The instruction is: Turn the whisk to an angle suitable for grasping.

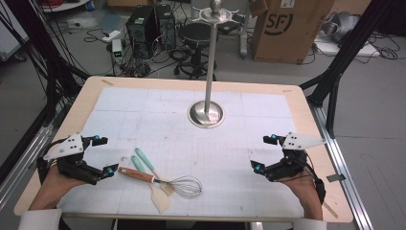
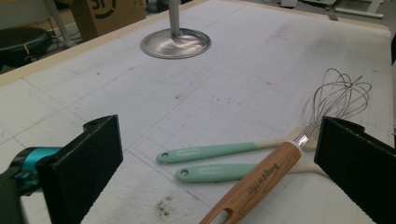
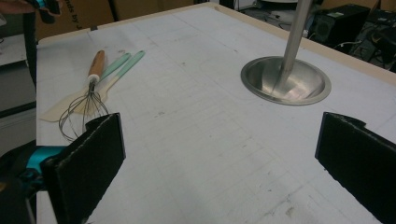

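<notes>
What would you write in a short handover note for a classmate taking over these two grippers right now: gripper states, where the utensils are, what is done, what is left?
Left gripper: open, holding nothing, just left of the utensils.
Right gripper: open, holding nothing, over bare mat at the right.
Whisk with wooden handle lies across two mint-handled spatulas near the front edge of the table.
Hanging stand is upright at mid-table, with nothing seen on it.
Done: nothing picked up yet.
Left: probably grasping the utensils, whisk first since it lies on top.

This is a lab: behind the table (image 1: 306, 103) stand computer towers (image 1: 149, 24), loose cables (image 1: 158, 60), a cardboard box (image 1: 287, 28) and black frames (image 1: 342, 57).
</notes>
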A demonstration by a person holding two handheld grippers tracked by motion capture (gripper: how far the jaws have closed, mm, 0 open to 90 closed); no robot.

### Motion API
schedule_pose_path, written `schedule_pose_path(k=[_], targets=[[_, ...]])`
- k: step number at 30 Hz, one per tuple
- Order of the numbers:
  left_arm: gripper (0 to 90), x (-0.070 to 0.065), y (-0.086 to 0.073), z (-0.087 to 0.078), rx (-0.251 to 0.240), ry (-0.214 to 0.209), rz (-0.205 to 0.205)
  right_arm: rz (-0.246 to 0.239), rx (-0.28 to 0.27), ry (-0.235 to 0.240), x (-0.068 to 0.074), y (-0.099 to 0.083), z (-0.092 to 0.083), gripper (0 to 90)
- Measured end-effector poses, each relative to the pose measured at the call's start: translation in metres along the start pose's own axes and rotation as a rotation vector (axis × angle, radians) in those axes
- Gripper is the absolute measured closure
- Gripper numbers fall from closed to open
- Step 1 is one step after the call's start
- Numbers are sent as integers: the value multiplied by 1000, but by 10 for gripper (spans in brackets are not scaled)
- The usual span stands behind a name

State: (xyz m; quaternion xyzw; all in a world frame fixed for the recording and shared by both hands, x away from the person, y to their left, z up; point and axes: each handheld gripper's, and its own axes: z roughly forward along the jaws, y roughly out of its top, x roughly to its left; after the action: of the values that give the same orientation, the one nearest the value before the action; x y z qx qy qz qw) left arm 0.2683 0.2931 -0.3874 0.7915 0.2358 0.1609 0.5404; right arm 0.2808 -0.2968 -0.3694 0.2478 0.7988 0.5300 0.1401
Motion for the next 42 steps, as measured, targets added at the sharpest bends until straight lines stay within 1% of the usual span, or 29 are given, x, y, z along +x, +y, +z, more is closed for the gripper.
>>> schedule_pose_path(k=[3, 6, 9, 10, 12, 14, 15, 20, 21, 23, 26, 28, 32, 34, 36, 37, 38, 39, 42], targets=[[17, 0, 0, -1, -15, -19, 3, 0, 7, 4, 0, 0, 1, 2], [17, -1, 0, -2, -12, -19, 13, 1, 11, 5, -1, 0, 2, 1], [17, -1, 1, -3, -18, -38, 15, -1, 6, 9, -1, 1, 2, 2], [17, -1, 2, -3, -21, -46, 18, -1, 5, 11, -1, 1, 2, 1], [17, 1, 7, -4, -31, -72, 7, -4, 5, 16, -1, 2, 3, 1], [17, 2, 14, -5, -34, -75, 18, -6, 12, 15, 0, 2, 4, 2], [17, 3, 16, -5, -28, -77, 27, -13, 15, 15, 0, 2, 4, 1], [17, 9, 26, 0, 50, -82, 70, -14, 11, 21, 0, 3, 3, 1], [17, 10, 28, 1, 67, -98, 81, -11, 9, 23, 0, 3, 2, 1], [17, 10, 32, 4, 95, -111, 113, -16, 4, 20, 0, 3, 1, 1], [17, 12, 40, 6, 115, -135, 148, -5, -1, 21, 0, 4, -1, 1], [17, 13, 48, 7, 139, -157, 171, -8, -5, 21, -1, 5, -2, 1], [17, 13, 65, 8, 180, -184, 219, -12, -12, 16, -2, 5, -5, 1], [17, 12, 72, 10, 201, -207, 243, -9, -12, 14, -2, 6, -6, 1], [17, 11, 78, 13, 231, -245, 265, -8, -13, 14, -2, 6, -6, 1], [17, 11, 80, 16, 244, -257, 279, -9, -12, 16, -2, 6, -6, 1], [17, 11, 82, 18, 268, -262, 295, -15, -11, 15, -2, 6, -6, 1], [17, 10, 83, 21, 286, -262, 300, -10, -10, 18, -1, 6, -6, 1], [17, 8, 83, 29, 342, -282, 330, -13, -9, 18, 0, 6, -6, 2]])
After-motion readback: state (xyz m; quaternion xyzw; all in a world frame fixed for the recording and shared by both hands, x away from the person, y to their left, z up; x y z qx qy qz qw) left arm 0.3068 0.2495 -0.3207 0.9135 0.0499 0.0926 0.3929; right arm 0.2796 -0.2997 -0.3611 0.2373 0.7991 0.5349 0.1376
